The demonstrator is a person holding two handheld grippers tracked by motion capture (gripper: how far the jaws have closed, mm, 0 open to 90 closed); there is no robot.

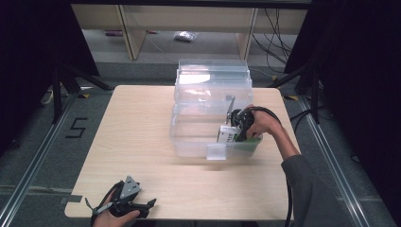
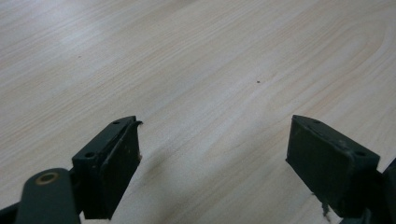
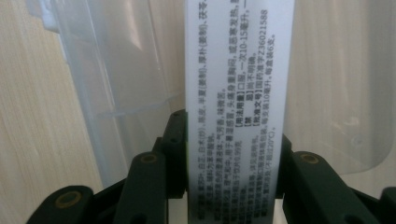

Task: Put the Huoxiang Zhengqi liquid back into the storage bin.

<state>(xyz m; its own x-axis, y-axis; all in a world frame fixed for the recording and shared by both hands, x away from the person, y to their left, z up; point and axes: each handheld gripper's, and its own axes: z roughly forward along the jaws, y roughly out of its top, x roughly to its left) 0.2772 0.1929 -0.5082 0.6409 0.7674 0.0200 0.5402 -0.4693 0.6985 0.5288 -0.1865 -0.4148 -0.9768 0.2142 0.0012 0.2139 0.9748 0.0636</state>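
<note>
Your right gripper [image 1: 235, 126] was clamped on a white printed box [image 3: 236, 93], both jaws pressing its long sides. You held the box inside the clear plastic bin [image 1: 189, 137] at the table's [image 1: 132, 137] far right side, near the bin's front wall. Your left gripper [image 2: 212, 158] rested at the table's near edge, jaws apart, holding nothing.

The right tool [image 3: 233, 154] clamps a white printed box [image 3: 239, 84] inside a clear plastic bin [image 3: 116, 70]
</note>
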